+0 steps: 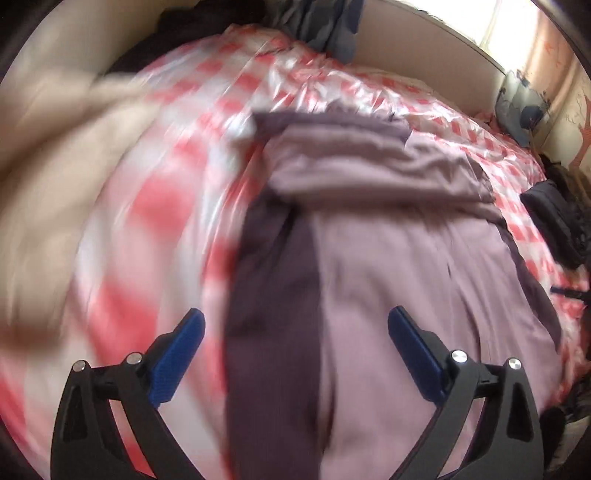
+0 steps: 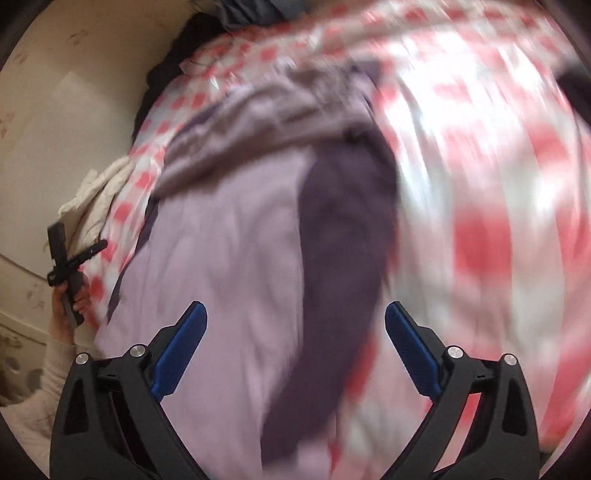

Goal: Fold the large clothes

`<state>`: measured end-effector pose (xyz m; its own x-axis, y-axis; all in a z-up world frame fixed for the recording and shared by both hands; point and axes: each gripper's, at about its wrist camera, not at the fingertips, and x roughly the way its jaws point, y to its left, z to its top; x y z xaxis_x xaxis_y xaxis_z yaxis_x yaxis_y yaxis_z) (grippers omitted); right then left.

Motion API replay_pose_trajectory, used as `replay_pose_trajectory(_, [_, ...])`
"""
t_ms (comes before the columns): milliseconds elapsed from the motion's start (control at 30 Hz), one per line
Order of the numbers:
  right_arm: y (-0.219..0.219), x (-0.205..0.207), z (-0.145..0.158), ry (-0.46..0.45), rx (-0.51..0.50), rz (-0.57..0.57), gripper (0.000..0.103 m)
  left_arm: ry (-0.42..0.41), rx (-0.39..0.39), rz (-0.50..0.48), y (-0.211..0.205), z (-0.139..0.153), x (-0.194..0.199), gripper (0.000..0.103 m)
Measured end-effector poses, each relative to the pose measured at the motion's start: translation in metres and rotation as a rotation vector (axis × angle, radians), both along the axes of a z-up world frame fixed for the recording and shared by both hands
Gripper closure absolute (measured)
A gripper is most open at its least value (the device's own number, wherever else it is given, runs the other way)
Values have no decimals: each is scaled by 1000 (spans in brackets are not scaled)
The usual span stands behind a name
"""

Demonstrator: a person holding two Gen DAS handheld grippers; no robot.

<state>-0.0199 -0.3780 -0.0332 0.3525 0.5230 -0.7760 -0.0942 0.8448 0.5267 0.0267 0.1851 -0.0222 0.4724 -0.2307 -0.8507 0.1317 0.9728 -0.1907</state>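
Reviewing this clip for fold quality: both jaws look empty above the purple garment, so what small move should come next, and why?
Probably lower the left gripper onto the near edge of the lilac garment and pinch it. Both sets of jaws stand open with nothing between them, the right gripper too, and the garment lies only partly folded on the checked cover, its dark panel showing.

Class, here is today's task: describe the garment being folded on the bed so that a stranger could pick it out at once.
Start with the bed, covered by a shiny red-and-white checked sheet. Lying along the middle of it is the pale lilac garment, with its far end folded over. Unlike the cream cloth and the dark clothes at the bed's edges, it is lilac with a dark purple band down its length.
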Motion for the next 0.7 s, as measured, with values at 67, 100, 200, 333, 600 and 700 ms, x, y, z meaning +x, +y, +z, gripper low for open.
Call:
replay_pose_trajectory(67, [-10,-37,-13,54,47,-21,9,83,-83,53,26,-14,-40,8])
replay_pose_trajectory(100, [-12,-55,-20,76,84,-17,9,114,-138,73,34,-21,-55,8])
replay_pose_trajectory(200, [-2,-86,-30,94,97,10,9,191,-296,102,48,-41,-93,8])
replay_pose_trajectory(333, [14,-98,-31,79,192,73,9,236,-359,108,46,-55,-119,8])
replay_pose_trajectory(600, [33,-104,-30,107,138,139,9,314,-428,48,36,-65,-131,8])
replay_pose_trajectory(700, [34,-108,-29,108,244,153,9,392,-421,56,31,-74,-133,8])
